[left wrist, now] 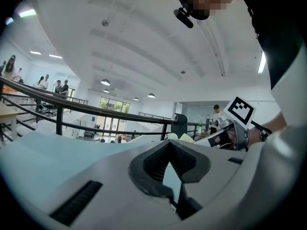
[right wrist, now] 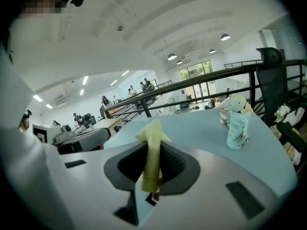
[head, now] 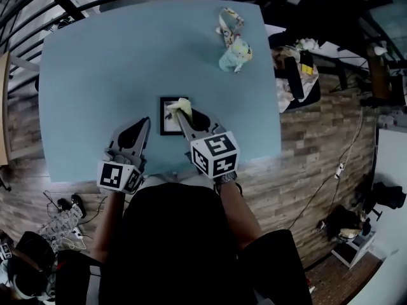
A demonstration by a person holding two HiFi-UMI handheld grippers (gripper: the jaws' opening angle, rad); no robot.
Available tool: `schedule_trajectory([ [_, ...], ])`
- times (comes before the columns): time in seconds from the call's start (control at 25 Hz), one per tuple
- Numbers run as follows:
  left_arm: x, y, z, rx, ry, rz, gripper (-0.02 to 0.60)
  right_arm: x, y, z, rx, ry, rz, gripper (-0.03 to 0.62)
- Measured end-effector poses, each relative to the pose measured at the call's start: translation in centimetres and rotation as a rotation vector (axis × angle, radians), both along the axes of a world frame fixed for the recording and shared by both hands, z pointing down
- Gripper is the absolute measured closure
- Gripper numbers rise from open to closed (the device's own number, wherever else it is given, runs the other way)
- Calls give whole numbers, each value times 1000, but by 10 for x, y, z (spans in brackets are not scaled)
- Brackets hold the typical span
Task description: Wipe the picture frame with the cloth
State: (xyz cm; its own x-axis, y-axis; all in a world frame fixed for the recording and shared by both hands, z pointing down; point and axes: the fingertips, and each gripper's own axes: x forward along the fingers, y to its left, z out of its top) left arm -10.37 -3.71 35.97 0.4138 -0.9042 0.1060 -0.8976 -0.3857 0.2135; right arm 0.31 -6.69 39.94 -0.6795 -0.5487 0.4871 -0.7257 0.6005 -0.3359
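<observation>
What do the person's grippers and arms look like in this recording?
The left gripper and right gripper are light grey, wedge-shaped shells with dark ribbed insides. Each carries a white cube with black square markers. The person wears a black top and a dark wristband.

Blue table (head: 95, 75) (wood-plank floor (head: 305, 170))

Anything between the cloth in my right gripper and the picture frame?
Nothing visible. The right gripper holds the yellow cloth directly over the frame's right side; the left gripper sits left of it, and the bottle stands far across the table.
</observation>
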Motion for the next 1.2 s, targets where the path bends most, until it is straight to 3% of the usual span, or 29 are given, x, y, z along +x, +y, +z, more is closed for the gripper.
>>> schedule_trajectory([
  [0.6,6,21,-51,57,-48,9,584,39,-4,-108,221,-113,30,537],
  [0.96,15,12,-80,86,-71,3,584,66,-6,-157,364,-90,30,537],
  [1.2,3,13,-95,111,-80,-15,584,62,-8,-188,432,-90,9,536],
])
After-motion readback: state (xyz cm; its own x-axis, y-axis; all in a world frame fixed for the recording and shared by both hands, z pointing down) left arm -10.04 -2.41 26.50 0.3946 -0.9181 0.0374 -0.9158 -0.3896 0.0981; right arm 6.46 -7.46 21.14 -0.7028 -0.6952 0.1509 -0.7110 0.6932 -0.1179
